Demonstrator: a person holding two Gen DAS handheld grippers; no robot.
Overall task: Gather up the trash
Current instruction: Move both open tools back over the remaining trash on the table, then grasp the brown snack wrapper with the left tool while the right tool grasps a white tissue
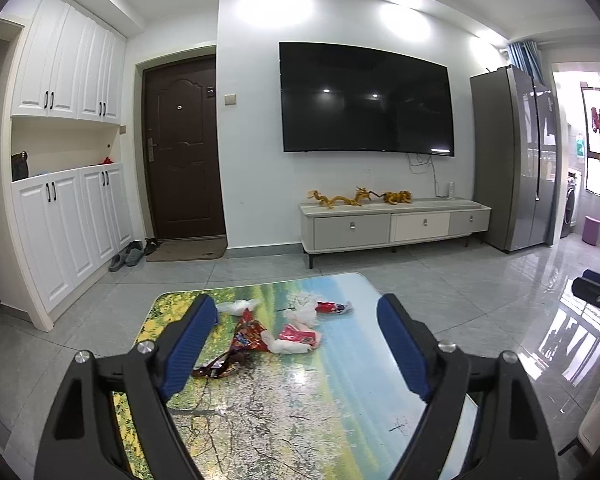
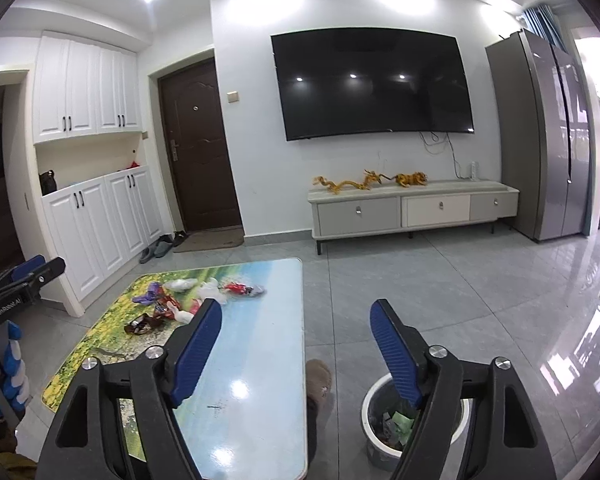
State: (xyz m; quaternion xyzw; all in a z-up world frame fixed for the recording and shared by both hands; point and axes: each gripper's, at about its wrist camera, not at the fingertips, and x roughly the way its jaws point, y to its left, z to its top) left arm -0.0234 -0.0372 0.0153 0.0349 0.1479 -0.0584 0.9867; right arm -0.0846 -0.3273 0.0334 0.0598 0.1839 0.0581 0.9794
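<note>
Left claw [image 1: 296, 344]: released, jaws spread wide, nothing held. Right claw [image 2: 296, 340]: released, empty.

Trash pile [image 1: 276, 328] on desk [image 1: 340, 400], far half, ahead of left claw and framed between its fingers. Dark red wrapper [image 1: 220, 368] nearest, beside left finger, long axis diagonal.

Right view: pile lies forward-left. Bin [image 2: 380, 428] on floor below right claw.

Judgement: left claw nearer; straight advance, descend.

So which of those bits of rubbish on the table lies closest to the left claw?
The dark brown crumpled wrapper, lying right beside the left gripper's left finger, at the near edge of the pile. The red packet and white tissues lie farther back.
</note>
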